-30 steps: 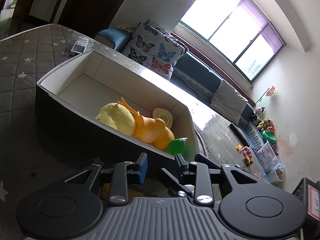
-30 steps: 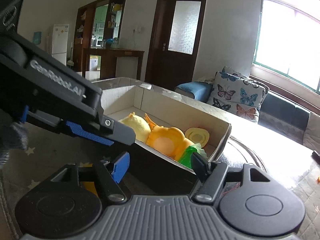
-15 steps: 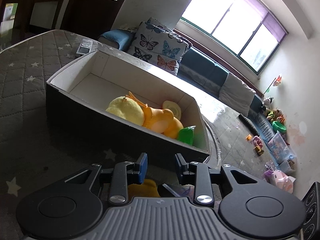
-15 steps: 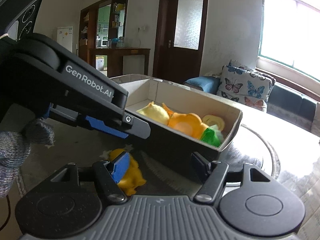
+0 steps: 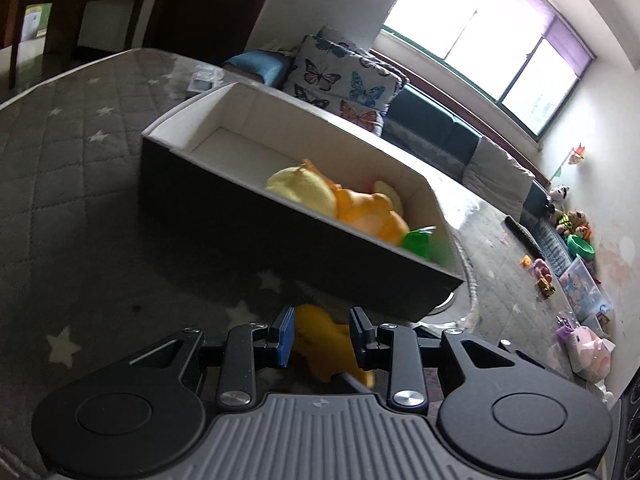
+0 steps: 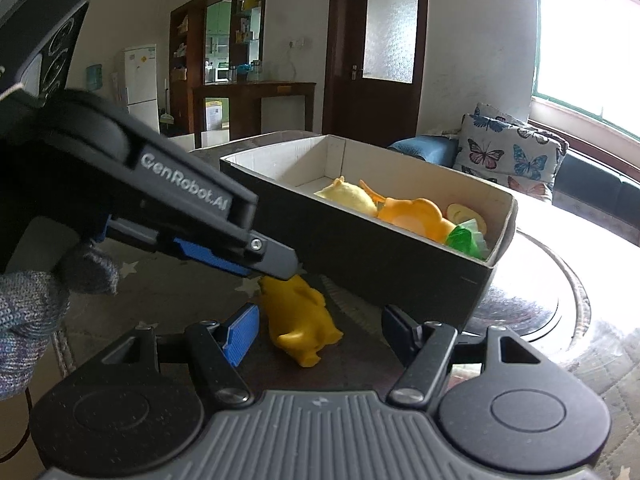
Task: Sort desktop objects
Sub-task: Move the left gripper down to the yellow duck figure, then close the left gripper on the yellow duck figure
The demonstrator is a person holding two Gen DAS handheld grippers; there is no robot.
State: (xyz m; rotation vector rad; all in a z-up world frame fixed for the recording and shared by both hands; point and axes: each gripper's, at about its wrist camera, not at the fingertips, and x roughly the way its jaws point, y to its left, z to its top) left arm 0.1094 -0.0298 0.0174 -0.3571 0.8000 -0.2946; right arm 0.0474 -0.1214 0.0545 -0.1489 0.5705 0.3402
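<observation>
A yellow rubber toy [image 6: 298, 320] lies on the grey star-patterned table cover just in front of the black box [image 6: 400, 268]. It also shows in the left wrist view [image 5: 320, 340]. My left gripper [image 5: 322, 334] is open with its fingers either side of the toy, and it reaches in from the left in the right wrist view [image 6: 276, 268]. My right gripper [image 6: 316, 336] is open and empty, low behind the toy. The box [image 5: 280, 236] holds a pale yellow plush [image 5: 304, 192], an orange toy [image 5: 372, 216] and a green item [image 5: 418, 242].
A butterfly cushion [image 5: 340, 88] and sofa stand behind the table. A remote-like item [image 5: 202, 78] lies at the table's far edge. Toys lie scattered on the floor at the right [image 5: 576, 276]. A round glass turntable [image 6: 552, 304] sits right of the box.
Both grippers have pulled back and down from the box. The yellow toy has come into view and now sits between my left gripper's open fingers.
</observation>
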